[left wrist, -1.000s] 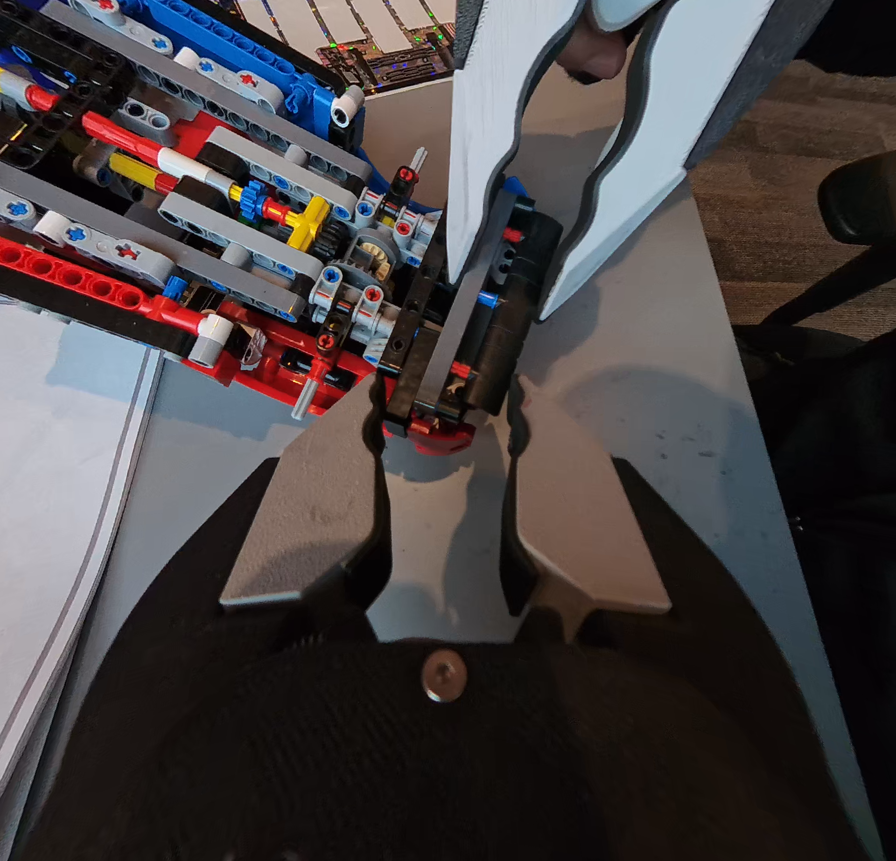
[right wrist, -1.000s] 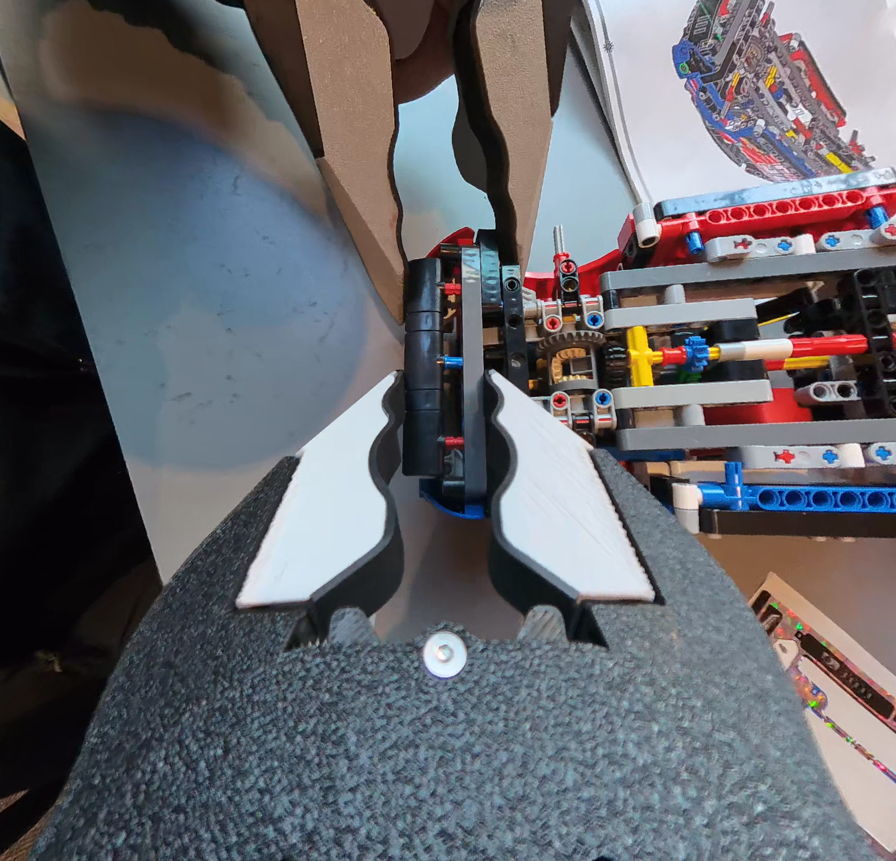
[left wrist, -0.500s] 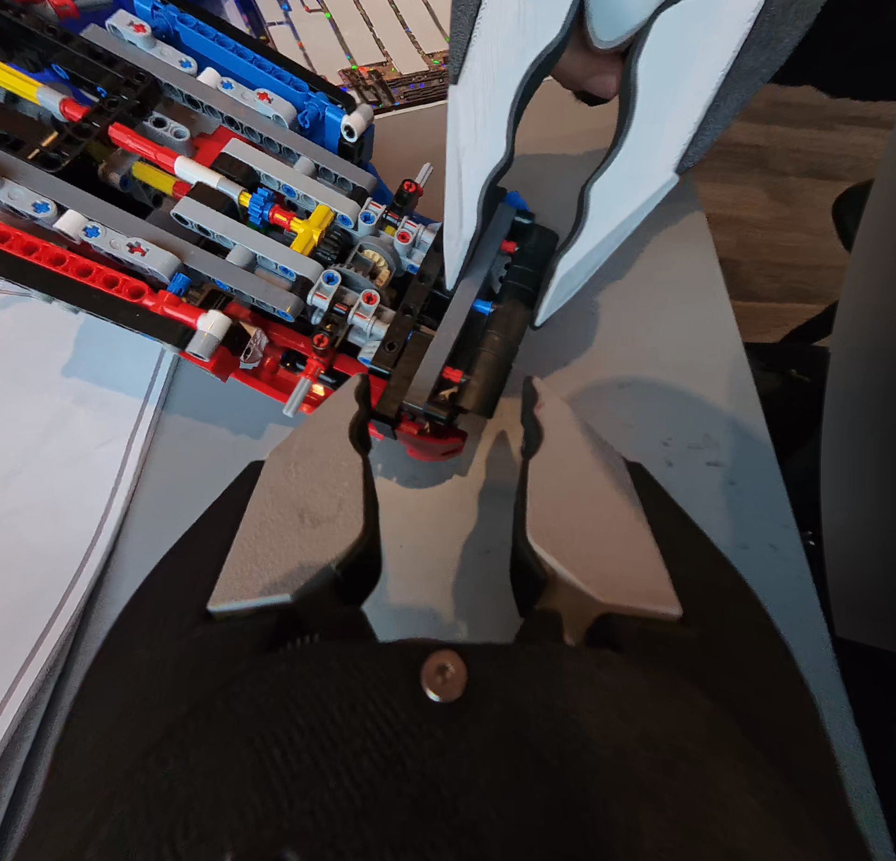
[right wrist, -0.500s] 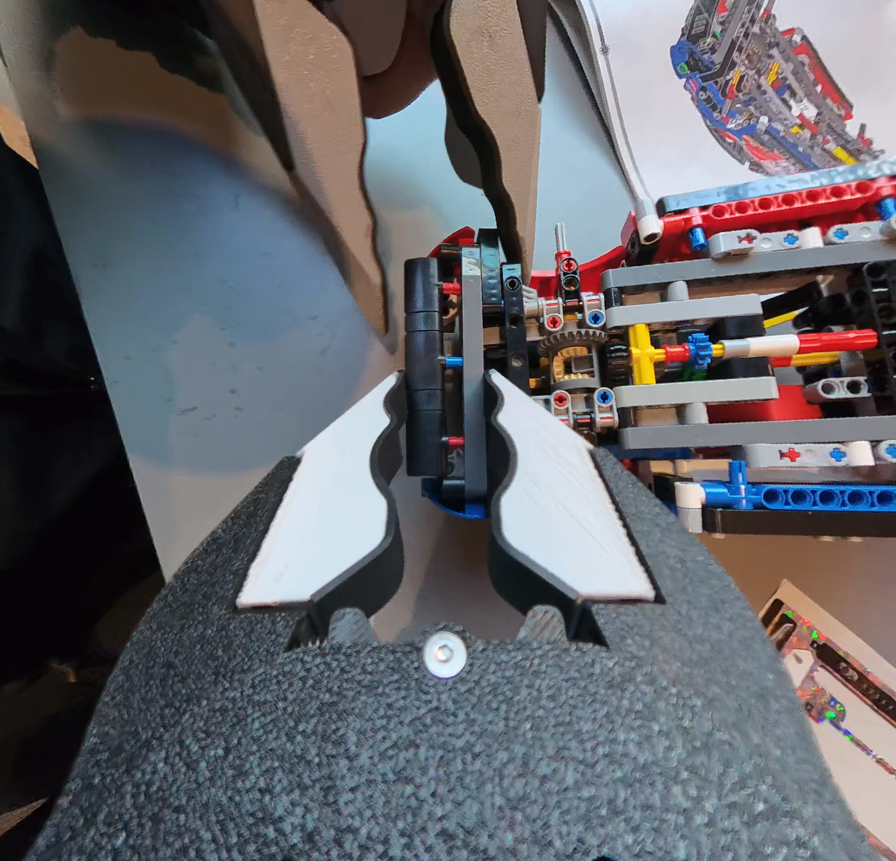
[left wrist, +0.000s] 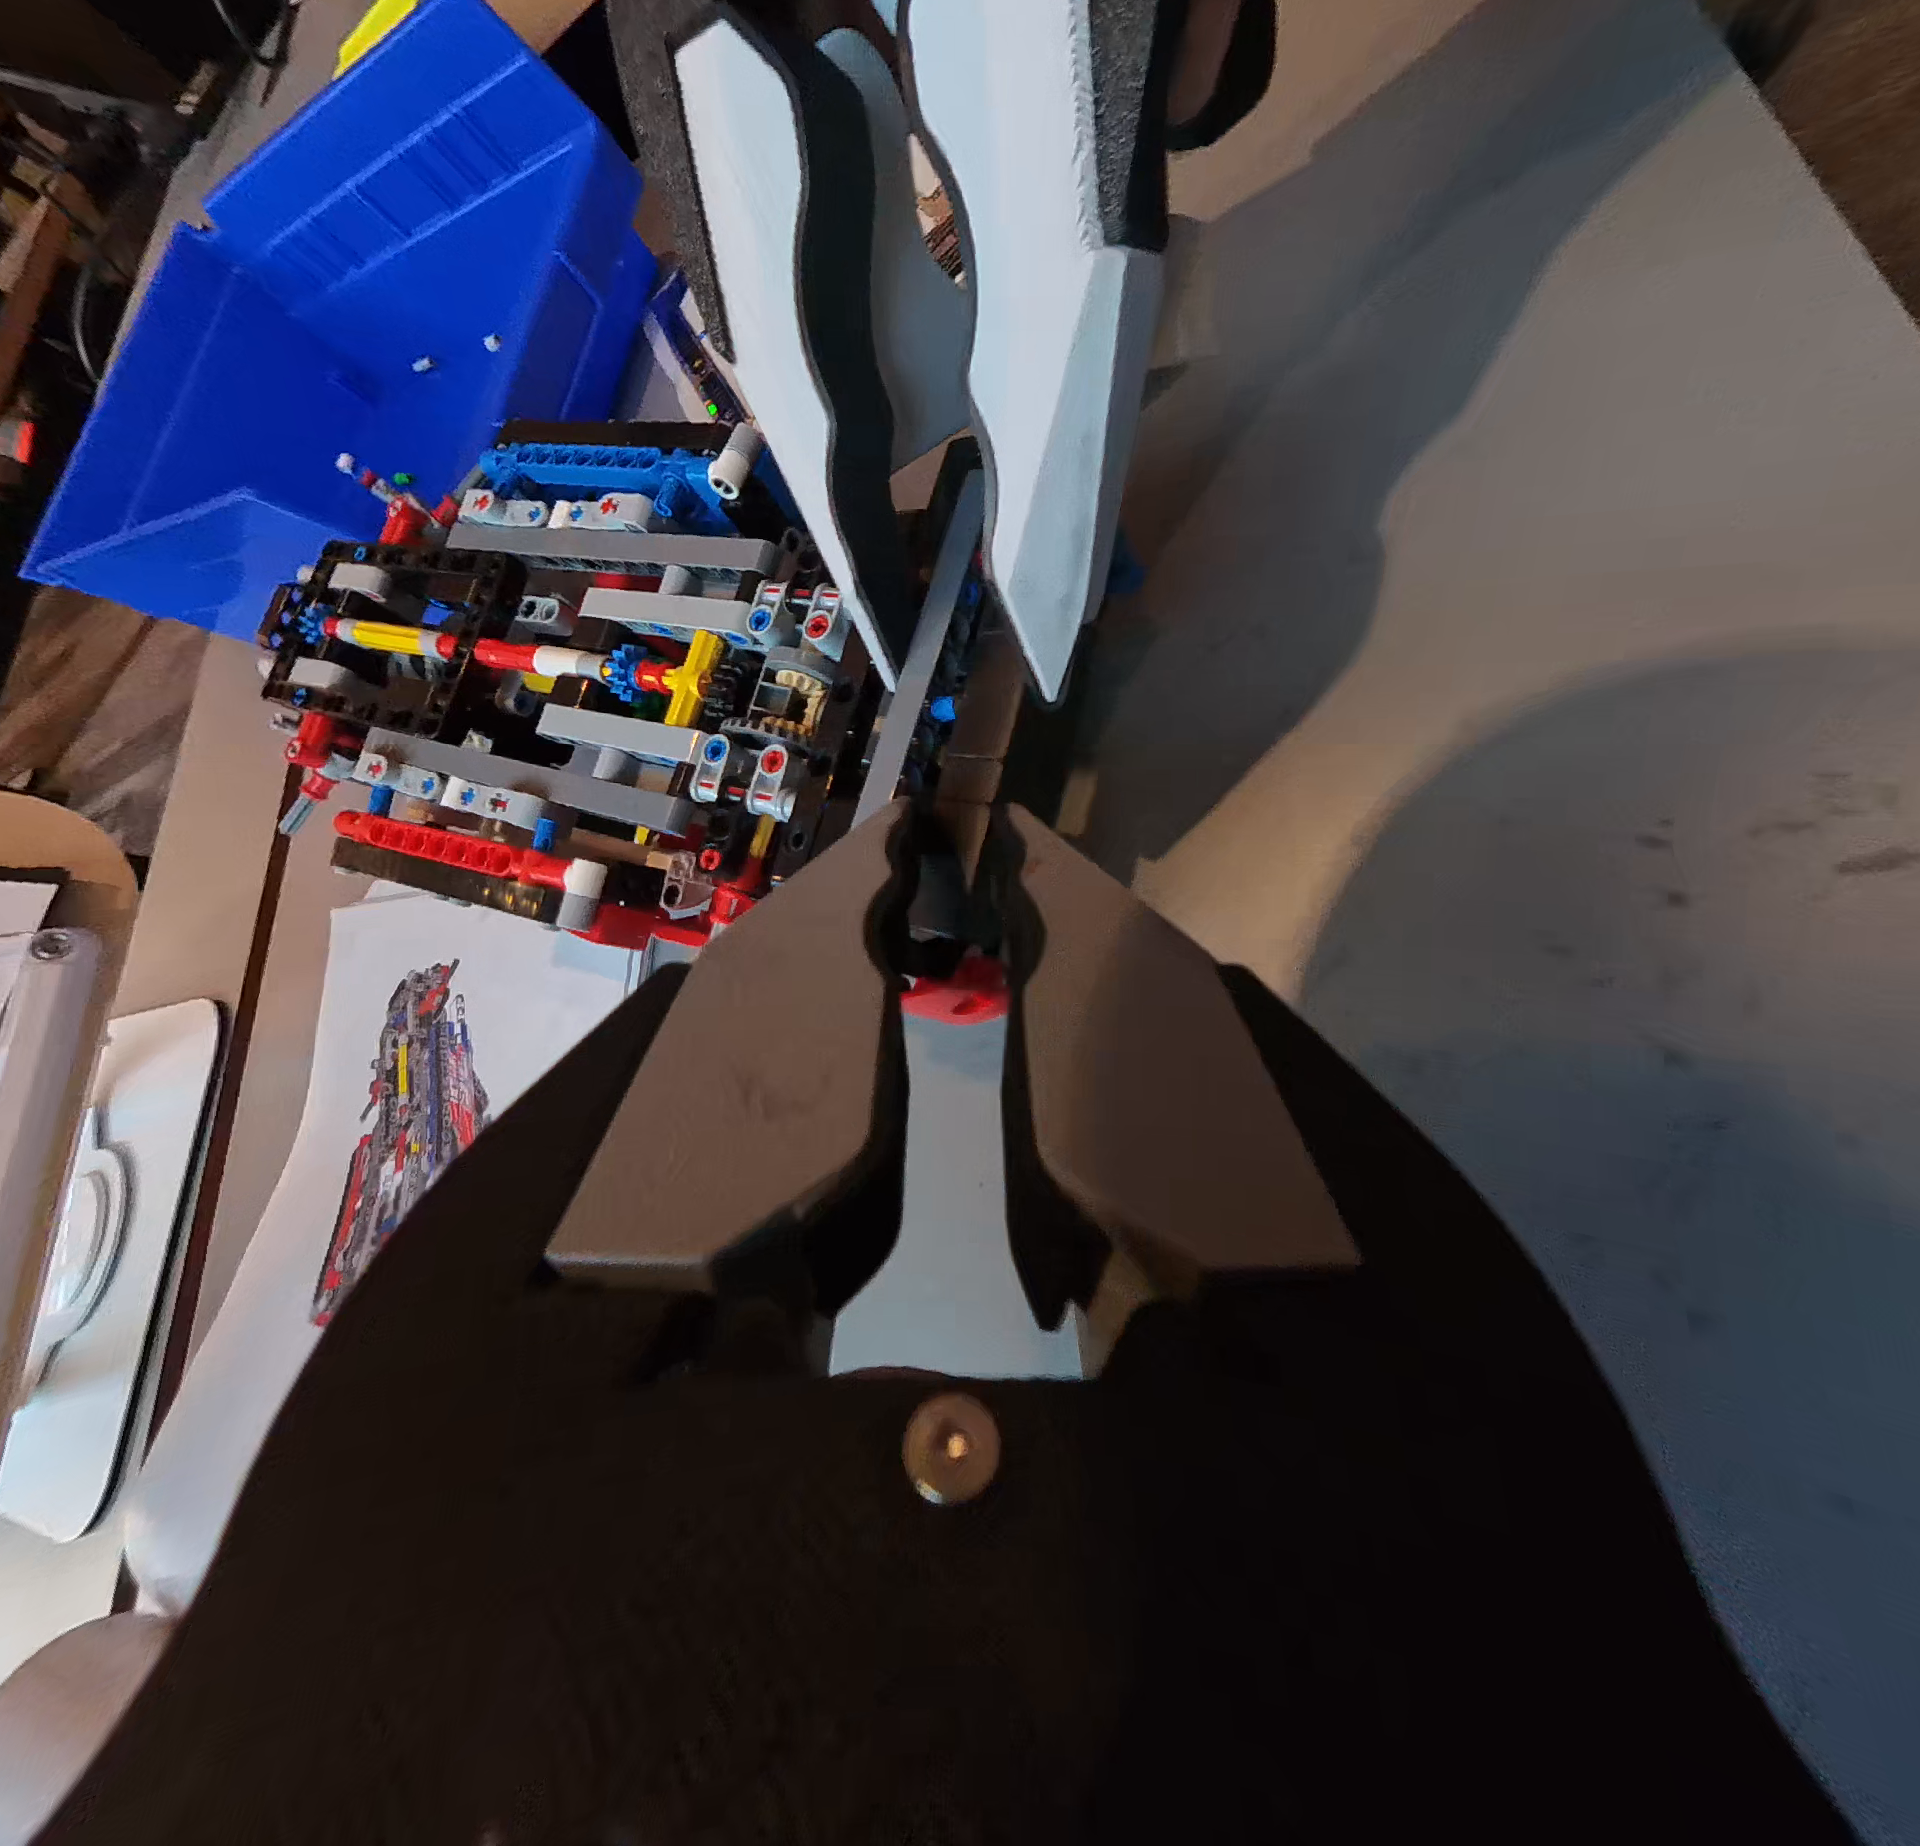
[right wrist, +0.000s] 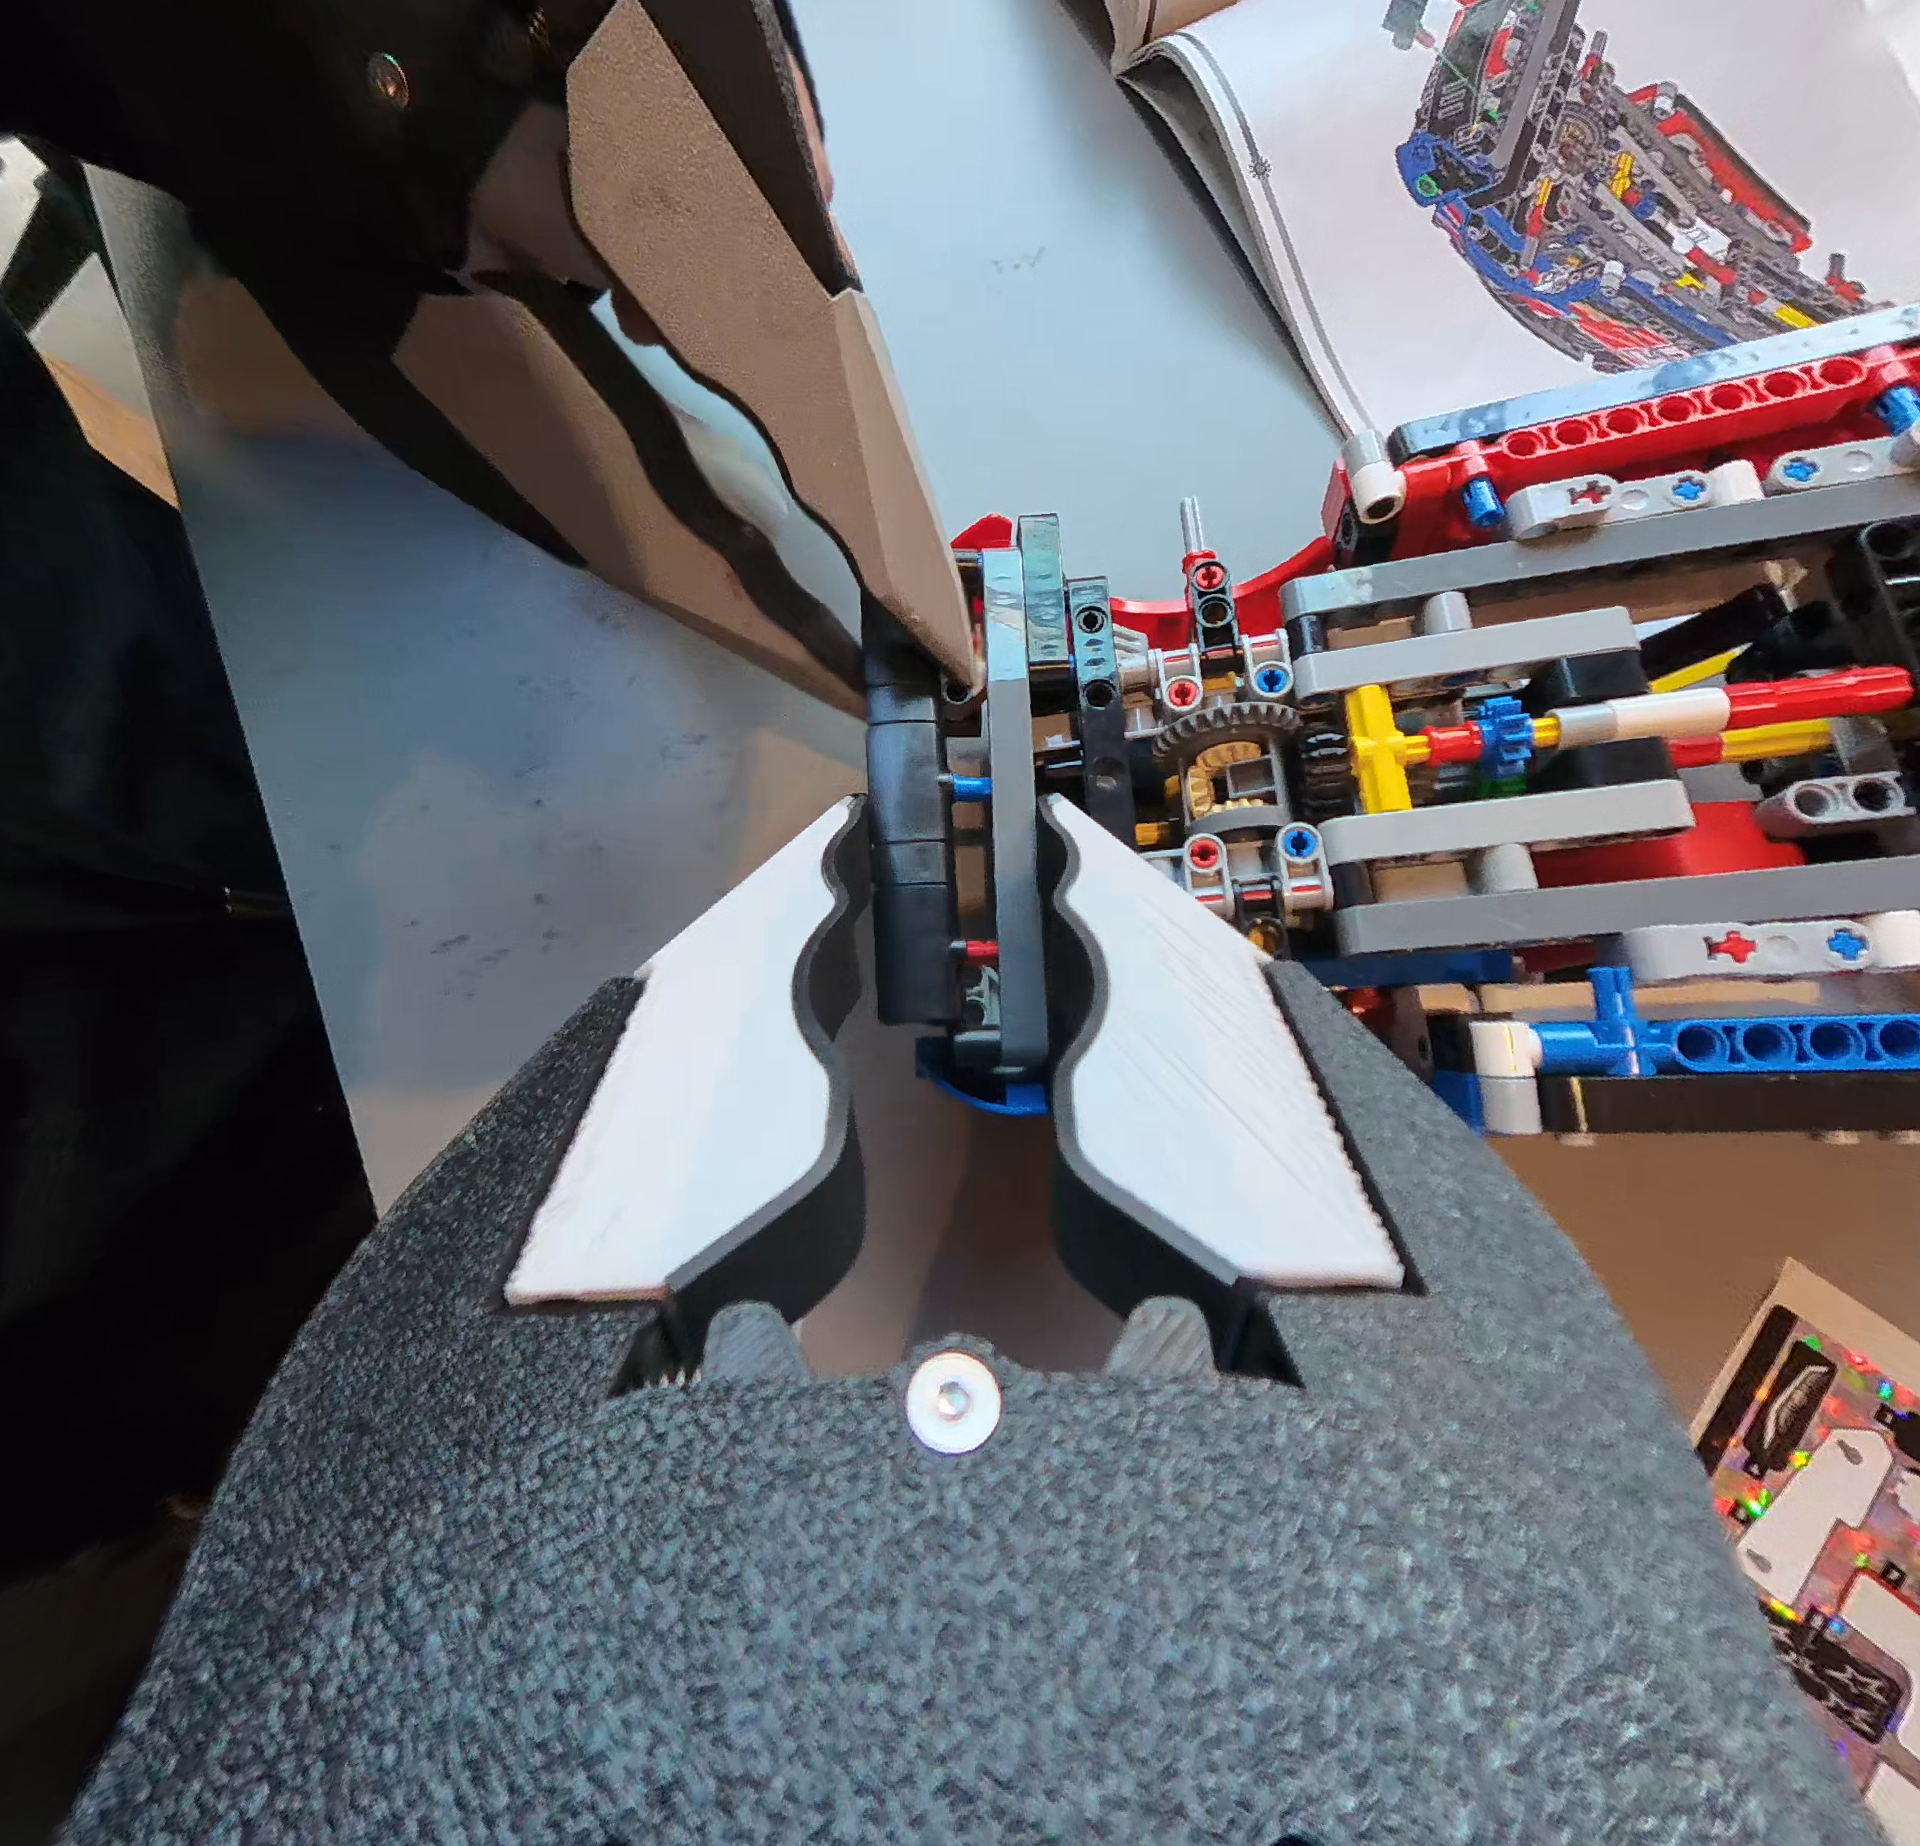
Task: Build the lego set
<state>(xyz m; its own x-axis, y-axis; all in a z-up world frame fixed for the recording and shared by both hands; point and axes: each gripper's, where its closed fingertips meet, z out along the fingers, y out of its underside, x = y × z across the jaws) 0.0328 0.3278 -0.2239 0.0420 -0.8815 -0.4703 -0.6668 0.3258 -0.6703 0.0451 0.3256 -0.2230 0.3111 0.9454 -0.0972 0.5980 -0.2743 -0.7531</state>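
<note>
Our chassis (right wrist: 1507, 757) stands largely built; both our right gripper (right wrist: 951, 820) and left gripper (left wrist: 951, 825) pinch its black end panel (right wrist: 914, 840), not yet seated.

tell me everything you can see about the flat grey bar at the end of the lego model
The grey bar is a long, thin, smooth plastic beam standing on edge across the end of the lego model. Short blue and red pins join it to a black block on its outer side; a black holed beam sits behind it. The right gripper is clamped across its lower part and the black block. The left gripper pinches the same stack at the opposite end, by a red curved piece. It looks intact, with a slight sheen.
</note>
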